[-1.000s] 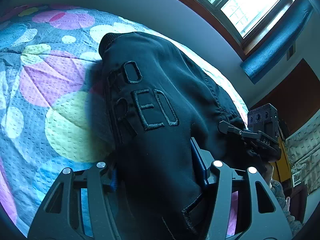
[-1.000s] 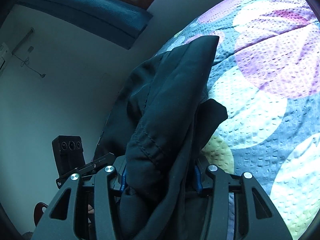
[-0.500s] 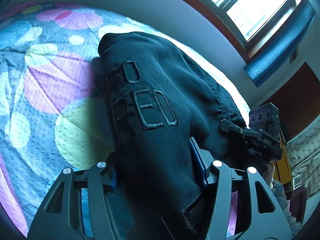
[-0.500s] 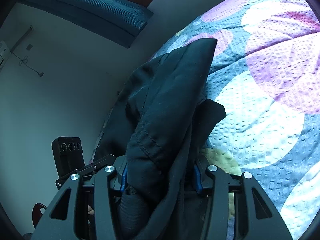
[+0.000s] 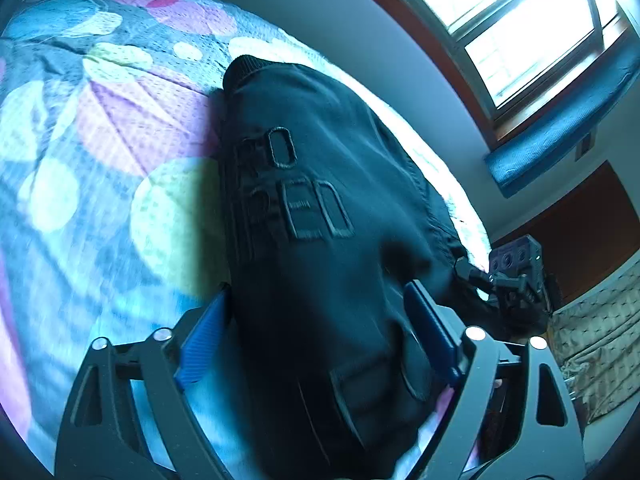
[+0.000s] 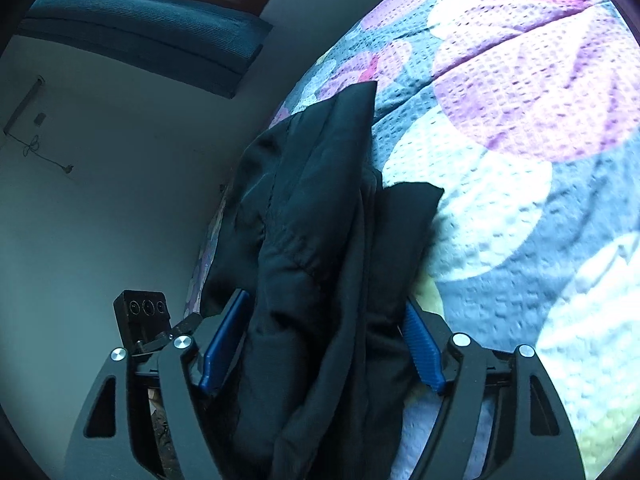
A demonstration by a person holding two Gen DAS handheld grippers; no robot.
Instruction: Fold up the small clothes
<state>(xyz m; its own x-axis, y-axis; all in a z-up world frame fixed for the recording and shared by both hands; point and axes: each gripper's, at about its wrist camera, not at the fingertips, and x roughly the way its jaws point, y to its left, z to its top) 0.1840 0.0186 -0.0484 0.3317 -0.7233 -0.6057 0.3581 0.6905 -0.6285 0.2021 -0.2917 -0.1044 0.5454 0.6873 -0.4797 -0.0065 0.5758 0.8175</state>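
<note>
A small black garment (image 5: 320, 208) with stitched letters lies on the dotted bedspread (image 5: 100, 152), its cuff end far from me. My left gripper (image 5: 316, 344) has its blue pads spread wide, the cloth running loose between them. In the right wrist view the same garment (image 6: 316, 216) is bunched in folds and passes between the open jaws of my right gripper (image 6: 324, 344). Each gripper shows at the edge of the other's view, the right one (image 5: 516, 276) and the left one (image 6: 144, 320).
The bedspread (image 6: 520, 128) spreads right in the right wrist view. A pale wall (image 6: 120, 168) runs along the bed's far side, with a window (image 5: 532, 28) and blue curtain (image 5: 560, 132) above. A wooden door (image 5: 592, 216) stands at right.
Both grippers have opened: the blue pads that pinched the garment now stand apart from it. The views have shifted a little over the bed and the garment has sunk lower.
</note>
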